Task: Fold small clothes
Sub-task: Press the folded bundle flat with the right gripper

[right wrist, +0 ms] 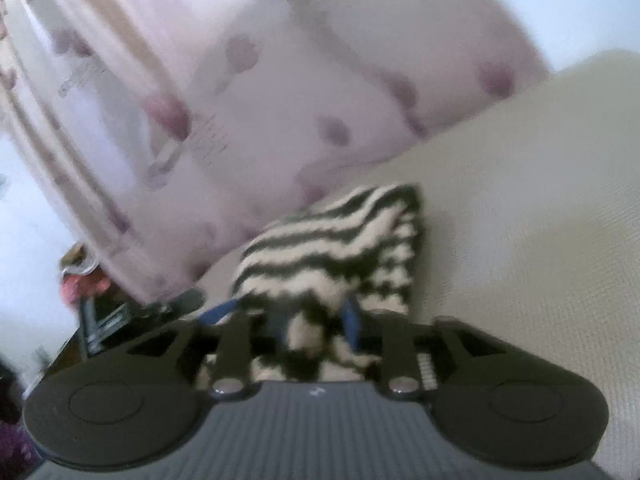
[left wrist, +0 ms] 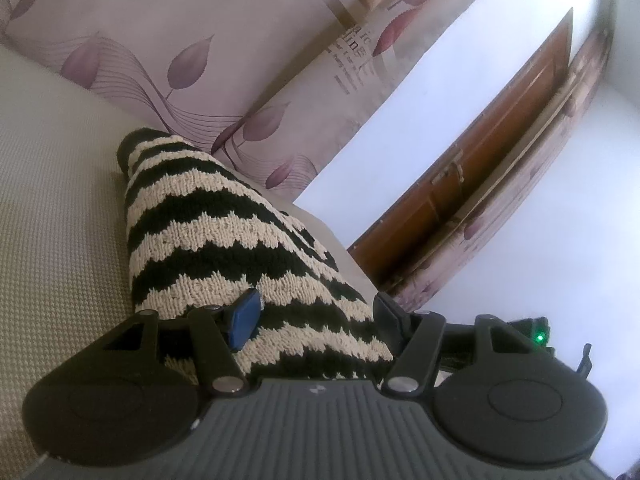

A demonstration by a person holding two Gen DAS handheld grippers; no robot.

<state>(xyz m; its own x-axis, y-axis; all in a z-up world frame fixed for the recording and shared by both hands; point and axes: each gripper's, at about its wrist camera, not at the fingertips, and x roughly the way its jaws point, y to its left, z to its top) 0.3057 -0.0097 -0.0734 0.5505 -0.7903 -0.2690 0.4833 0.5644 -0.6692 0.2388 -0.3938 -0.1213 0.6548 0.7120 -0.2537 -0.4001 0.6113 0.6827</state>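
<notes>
A small knitted garment with black and cream zigzag stripes (left wrist: 224, 236) is lifted off a cream textured surface (left wrist: 52, 240). My left gripper (left wrist: 316, 316) has the cloth bunched between its blue-padded fingers (left wrist: 245, 318), with the jaws held fairly wide by the fabric. In the blurred right wrist view the same garment (right wrist: 340, 240) rises from my right gripper (right wrist: 312, 320), whose blue pads (right wrist: 352, 320) press on a fold of it. The garment's far end trails down toward the surface.
A curtain with purple leaf print (left wrist: 180, 60) hangs behind the surface and shows again in the right wrist view (right wrist: 240, 80). A brown wooden door (left wrist: 480, 160) and white wall are at the right. Dark clutter and a pink object (right wrist: 80, 284) lie at the lower left.
</notes>
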